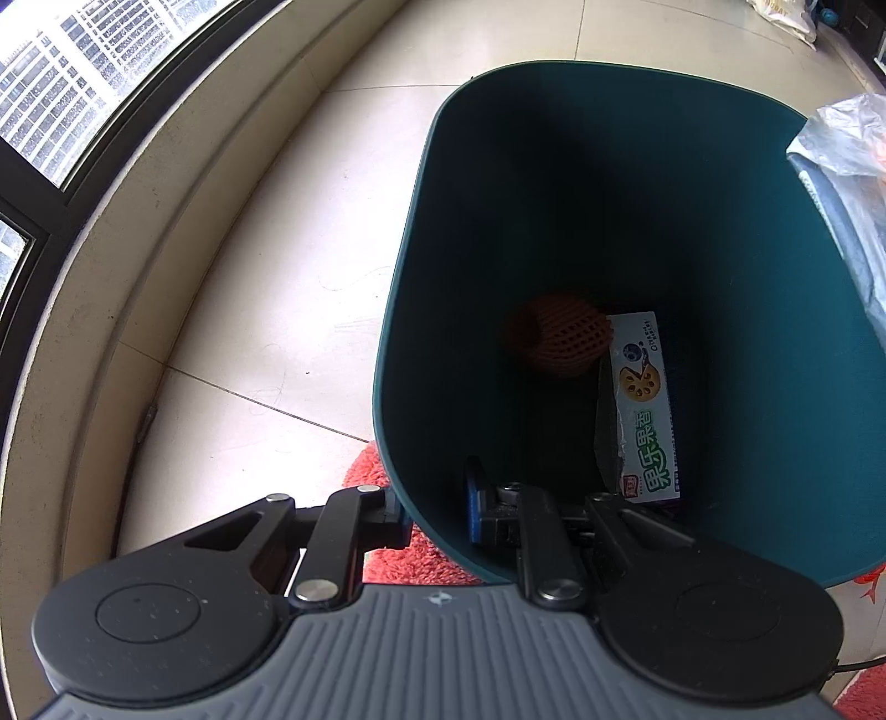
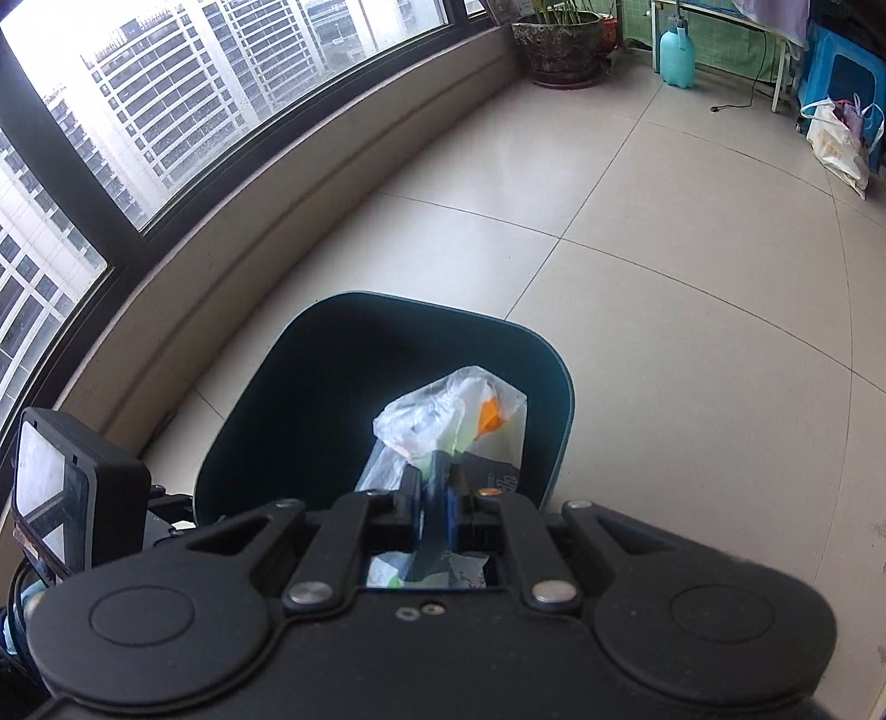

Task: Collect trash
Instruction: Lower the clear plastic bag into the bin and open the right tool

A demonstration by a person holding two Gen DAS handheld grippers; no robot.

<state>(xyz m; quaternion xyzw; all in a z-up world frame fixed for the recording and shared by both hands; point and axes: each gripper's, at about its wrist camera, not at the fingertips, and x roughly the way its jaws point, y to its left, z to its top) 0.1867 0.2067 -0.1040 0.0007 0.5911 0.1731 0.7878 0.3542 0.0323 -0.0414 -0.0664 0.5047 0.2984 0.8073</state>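
1. At far left a curved window (image 2: 166,111) ran above a beige ledge (image 1: 138,249), with pale floor tiles (image 2: 664,221) beyond it.
2. My left claw (image 1: 437,512) was clenched on the near rim of the dark green bin (image 1: 410,277), one finger outside the wall and one inside.
3. The bin stood on the tiles, its near edge over a red rug (image 1: 410,559).
4. Inside, at the bottom, an orange foam fruit net (image 1: 559,343) lay just beside a green-and-white snack box (image 1: 645,410).
5. My right claw (image 2: 437,507) was clamped on a clear plastic bag of trash (image 2: 443,415), held above the bin's open mouth.
6. At far right stood a potted plant (image 2: 559,50), a teal bottle (image 2: 678,55) and a white shopping bag (image 2: 836,147).
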